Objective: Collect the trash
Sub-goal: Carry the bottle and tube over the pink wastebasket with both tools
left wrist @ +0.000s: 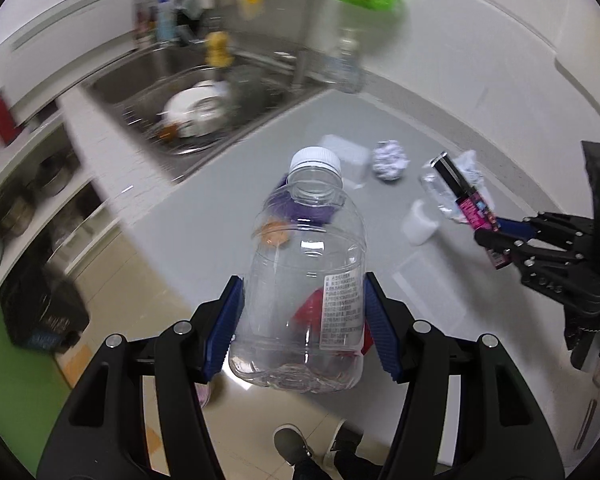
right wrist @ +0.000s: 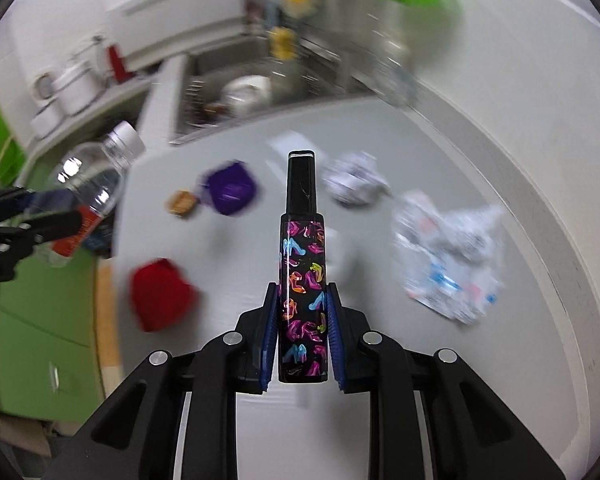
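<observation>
The left tool [left wrist: 304, 320] is clamped on a clear plastic bottle [left wrist: 304, 280] with a white cap [left wrist: 315, 159]. The bottle looks empty. Its white label [left wrist: 342, 312] has tiny print, too small to read. The bottle is held up in the air past the near edge of the gray surface [left wrist: 220, 216], over the floor.

Far left, the sink [left wrist: 204, 108] has white dishes in it.

On the surface lie a red thing [right wrist: 162, 300], a purple thing [right wrist: 230, 192], a paper ball [right wrist: 354, 182] and a crumpled wrapper [right wrist: 452, 264], all blurry.

The right tool [right wrist: 303, 336] squeezes a thin black tube [right wrist: 303, 272]. It has bright little shoes drawn on it and no words to read. It is lifted above the middle of the surface, with open room around it.
</observation>
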The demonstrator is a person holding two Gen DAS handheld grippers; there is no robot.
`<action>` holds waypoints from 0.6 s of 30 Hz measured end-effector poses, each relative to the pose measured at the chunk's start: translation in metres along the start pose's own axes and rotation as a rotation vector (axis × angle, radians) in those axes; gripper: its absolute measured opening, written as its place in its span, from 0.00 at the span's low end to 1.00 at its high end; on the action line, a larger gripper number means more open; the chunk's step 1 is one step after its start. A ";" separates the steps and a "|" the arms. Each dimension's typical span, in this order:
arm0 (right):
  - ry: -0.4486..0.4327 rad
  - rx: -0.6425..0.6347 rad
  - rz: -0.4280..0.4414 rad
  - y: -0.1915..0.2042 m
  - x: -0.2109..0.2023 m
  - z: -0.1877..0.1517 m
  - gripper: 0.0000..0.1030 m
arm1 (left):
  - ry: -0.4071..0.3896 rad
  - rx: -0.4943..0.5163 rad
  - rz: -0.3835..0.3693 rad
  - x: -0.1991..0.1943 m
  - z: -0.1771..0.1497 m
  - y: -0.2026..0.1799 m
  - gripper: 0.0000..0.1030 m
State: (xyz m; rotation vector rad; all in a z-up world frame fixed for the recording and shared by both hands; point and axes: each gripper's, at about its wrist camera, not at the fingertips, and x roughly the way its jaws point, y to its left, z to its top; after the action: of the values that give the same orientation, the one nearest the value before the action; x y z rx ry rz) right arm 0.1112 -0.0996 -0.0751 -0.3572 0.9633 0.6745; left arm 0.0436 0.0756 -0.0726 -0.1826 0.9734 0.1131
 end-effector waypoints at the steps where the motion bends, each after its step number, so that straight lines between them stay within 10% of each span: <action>1: -0.013 -0.025 0.028 0.016 -0.001 0.004 0.22 | -0.003 -0.019 0.017 -0.007 -0.008 0.010 0.58; 18: 0.096 -0.264 0.312 0.278 0.106 0.031 0.21 | 0.061 -0.285 0.146 -0.017 -0.166 0.232 0.58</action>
State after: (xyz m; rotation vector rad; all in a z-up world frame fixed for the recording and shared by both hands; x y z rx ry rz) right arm -0.0137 0.1635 -0.1448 -0.4802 1.0343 1.0829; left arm -0.1417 0.2681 -0.1738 -0.3788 1.0289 0.3828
